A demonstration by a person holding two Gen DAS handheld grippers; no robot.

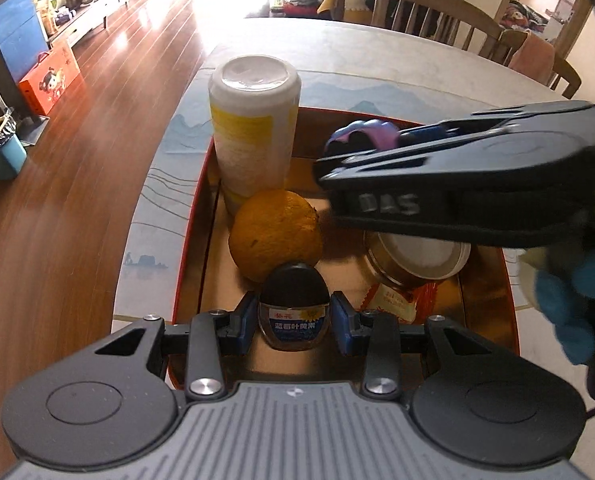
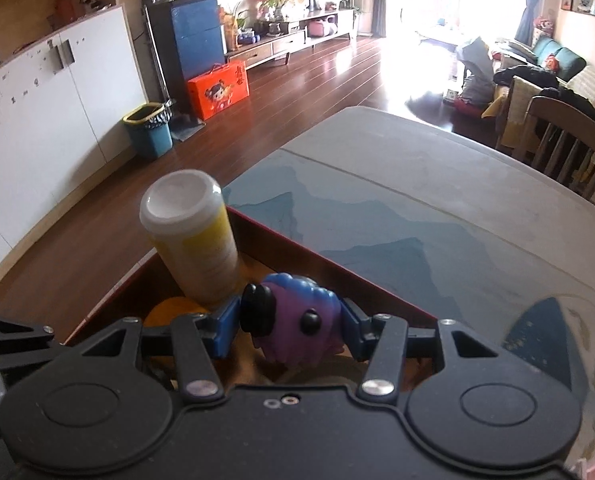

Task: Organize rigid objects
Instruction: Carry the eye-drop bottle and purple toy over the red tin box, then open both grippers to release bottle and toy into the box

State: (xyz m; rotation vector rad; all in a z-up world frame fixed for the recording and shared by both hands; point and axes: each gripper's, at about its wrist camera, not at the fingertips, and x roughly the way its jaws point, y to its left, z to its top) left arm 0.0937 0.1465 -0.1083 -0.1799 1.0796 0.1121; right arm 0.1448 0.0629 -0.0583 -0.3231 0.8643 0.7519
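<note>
My left gripper [image 1: 294,316] is shut on a small black-capped bottle with a blue label [image 1: 294,312], low over the red box's [image 1: 185,248] gold floor. In the box stand a tall white-and-yellow canister [image 1: 253,128], an orange [image 1: 275,234] and a lying jar with a white lid [image 1: 417,258]. My right gripper [image 2: 291,324] is shut on a purple and blue toy with black eyes [image 2: 297,316], held above the box near the canister [image 2: 193,236]. In the left wrist view the right gripper [image 1: 339,150] reaches in from the right with the toy [image 1: 361,132].
The box sits near the left edge of a pale table with a blue landscape mat [image 2: 377,248]. Wooden chairs [image 1: 425,12] stand at the far side. A hand in a blue glove [image 1: 569,304] is at the right. Wooden floor [image 1: 77,160] lies beyond the table's left edge.
</note>
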